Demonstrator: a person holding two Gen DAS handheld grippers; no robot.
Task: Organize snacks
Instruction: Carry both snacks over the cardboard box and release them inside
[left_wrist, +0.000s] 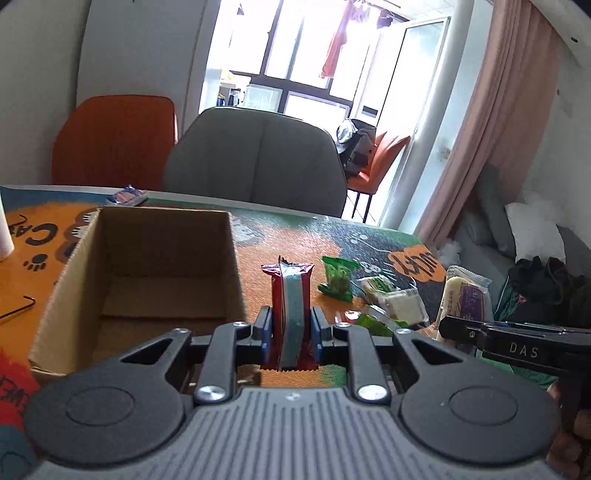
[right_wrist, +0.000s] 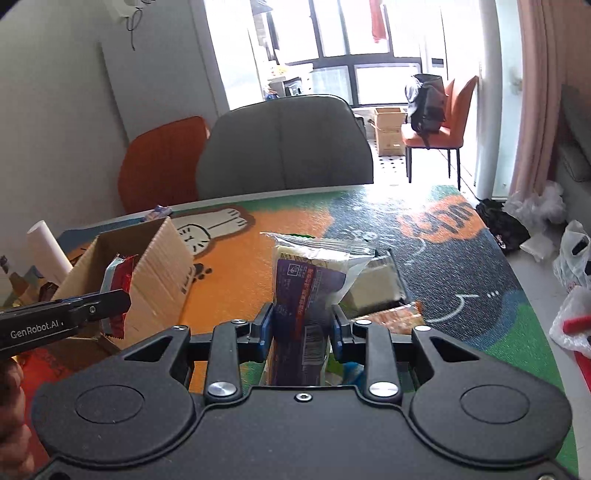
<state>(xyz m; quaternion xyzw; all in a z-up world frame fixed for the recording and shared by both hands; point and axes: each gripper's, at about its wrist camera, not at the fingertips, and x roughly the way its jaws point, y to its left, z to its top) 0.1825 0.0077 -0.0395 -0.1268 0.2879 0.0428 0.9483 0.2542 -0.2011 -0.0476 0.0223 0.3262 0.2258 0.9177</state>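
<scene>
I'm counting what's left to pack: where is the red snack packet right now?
The red snack packet is clamped in the left gripper, just right of the open cardboard box; the right wrist view shows it beside the box's wall.

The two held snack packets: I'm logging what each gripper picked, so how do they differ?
The red packet in the left gripper is slim with a grey stripe; the purple packet in the right gripper is bulkier, with clear film showing pale food. Both stand upright, clamped.
</scene>
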